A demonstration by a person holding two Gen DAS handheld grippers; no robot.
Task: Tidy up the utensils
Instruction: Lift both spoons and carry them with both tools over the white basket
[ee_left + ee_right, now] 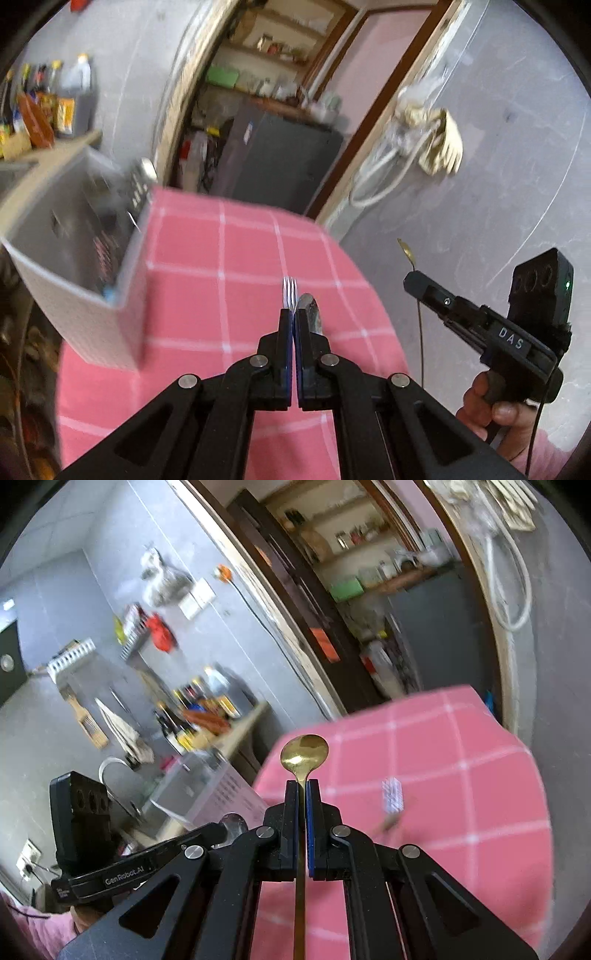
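Observation:
My left gripper (294, 314) is shut on a silver fork (290, 291) and a silver spoon (311, 308), whose ends stick out past the fingertips above the pink checked tablecloth (221, 251). My right gripper (304, 786) is shut on a gold spoon (304, 753), bowl forward and handle running back between the fingers. In the left wrist view, the right gripper (415, 278) is off the table's right edge with the gold spoon (405, 253) pointing up. A grey-white utensil box (85, 258) stands at the table's left corner.
The same box (218, 794) shows blurred beside the left gripper (221, 829) in the right wrist view. A small blurred object (391, 797) lies on the cloth (461, 775). Bottles (70, 99) line a counter behind the box. Behind the table are a doorway with a dark cabinet (284, 162) and grey walls.

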